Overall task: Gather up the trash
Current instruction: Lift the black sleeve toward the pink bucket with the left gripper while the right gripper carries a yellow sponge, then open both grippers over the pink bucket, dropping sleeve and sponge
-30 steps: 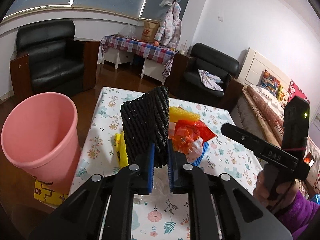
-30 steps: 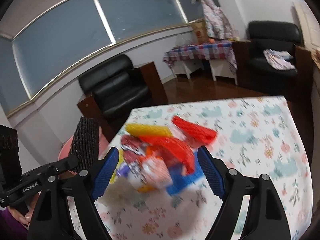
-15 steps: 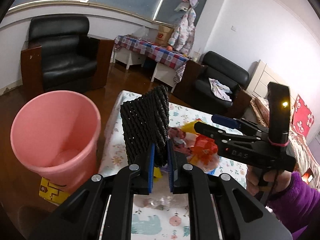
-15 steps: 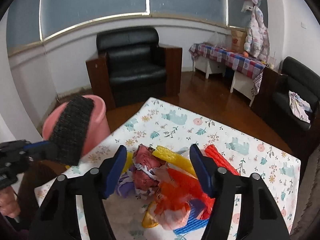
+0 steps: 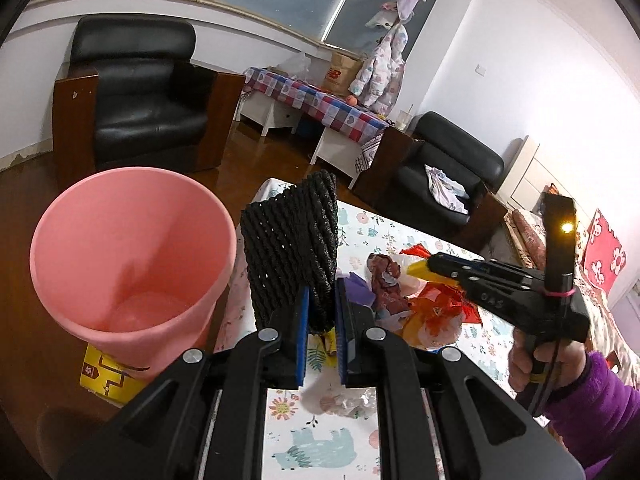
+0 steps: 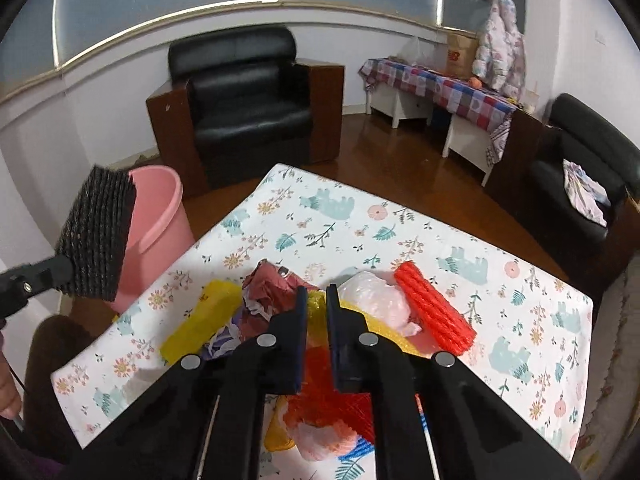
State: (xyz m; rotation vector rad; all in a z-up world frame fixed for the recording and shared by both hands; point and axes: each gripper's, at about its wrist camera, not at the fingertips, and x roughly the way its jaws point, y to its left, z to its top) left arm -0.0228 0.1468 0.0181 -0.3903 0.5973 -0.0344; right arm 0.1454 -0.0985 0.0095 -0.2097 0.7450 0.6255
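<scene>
While one black foam net [image 5: 290, 248] sits pinched in the left gripper [image 5: 322, 316] just beside one pink bin [image 5: 128, 256], the right gripper [image 6: 317, 312] has closed on a yellow net [image 6: 316, 309] in the trash pile [image 6: 328, 332] on the flowery table [image 6: 520, 304], near two black armchairs [image 6: 248, 92].

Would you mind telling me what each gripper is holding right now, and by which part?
The left gripper pinches the black foam net by its lower edge. The right gripper is shut on the yellow foam net in the pile, at its near end.
</scene>
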